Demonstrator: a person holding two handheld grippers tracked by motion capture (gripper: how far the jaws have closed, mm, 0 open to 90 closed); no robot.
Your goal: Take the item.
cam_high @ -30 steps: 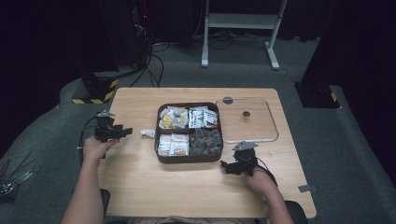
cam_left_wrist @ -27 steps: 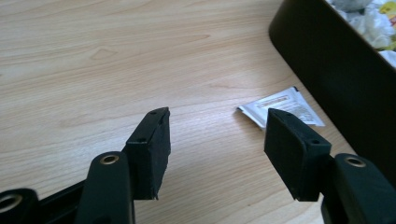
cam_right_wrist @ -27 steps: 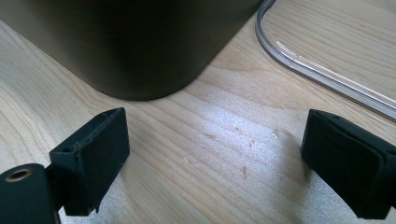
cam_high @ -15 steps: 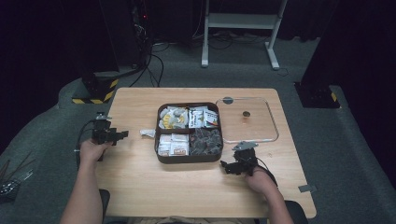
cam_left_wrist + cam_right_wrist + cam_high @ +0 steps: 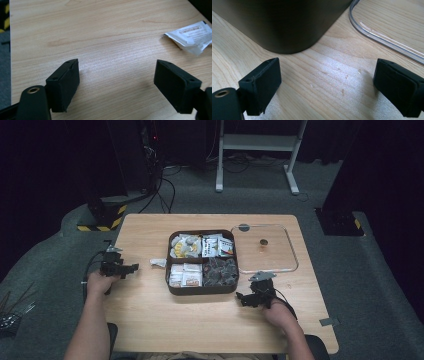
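The left gripper (image 5: 116,85) has just been opening, jaws wide and empty; the white packet (image 5: 191,37) lies at two o'clock beyond them.

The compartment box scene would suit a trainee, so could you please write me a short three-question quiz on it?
1. True or false: the white sachet lies inside the brown compartment box.
2. Which gripper is nearer the clear lid? A) left gripper B) right gripper
3. What is between the left gripper's jaws in the left gripper view?

Key
1. False: it lies on the wooden table, just left of the box, apart from it.
2. B.
3. Nothing but bare table; the jaws have just been opening and stand wide, with the sachet ahead to the right.
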